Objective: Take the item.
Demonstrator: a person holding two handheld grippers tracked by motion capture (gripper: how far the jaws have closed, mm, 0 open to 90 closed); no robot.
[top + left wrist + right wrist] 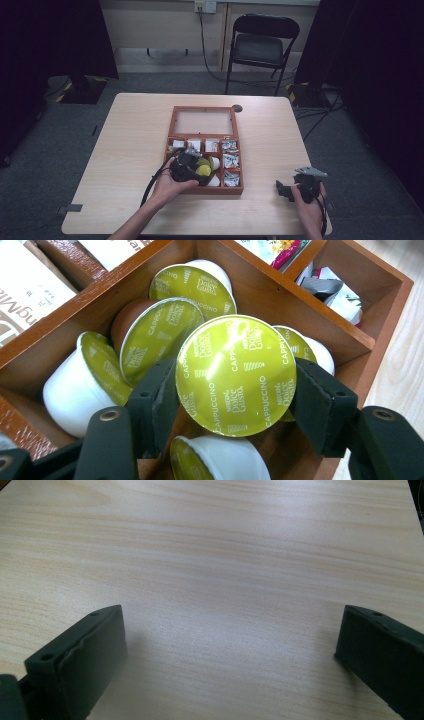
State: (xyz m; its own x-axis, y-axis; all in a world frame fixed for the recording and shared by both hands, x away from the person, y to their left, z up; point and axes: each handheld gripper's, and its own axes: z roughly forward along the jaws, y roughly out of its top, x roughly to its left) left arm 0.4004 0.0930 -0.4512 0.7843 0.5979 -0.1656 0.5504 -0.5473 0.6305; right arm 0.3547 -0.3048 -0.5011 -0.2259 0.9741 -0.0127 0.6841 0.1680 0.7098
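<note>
Two black two-jaw grippers are at work over a pale wooden table (125, 150). The left gripper (235, 400) reaches into the large near compartment of a reddish-brown wooden box (172, 125) with dividers, and its jaws are clamped on either side of a coffee capsule with a shiny green foil lid marked "Cappuccino" (235, 375). The capsule sits lifted a little above the others, its lid facing the left gripper view's camera. Around it in the same compartment lie several more green-lidded capsules (155, 335), some with white cups and one with a brown cup, tipped at different angles. The neighbouring compartments hold paper sachets (30, 285) and small wrapped packets (332, 290). In the high view the box's lid with its clear pane (204, 121) lies open, flat on the table behind the compartments.

The right gripper (287, 190) is held low near the table's near right corner, well apart from the box; its jaws stand wide with nothing between them but bare wood.

A dark folding chair (260, 45) stands on the grey floor beyond the table.
</note>
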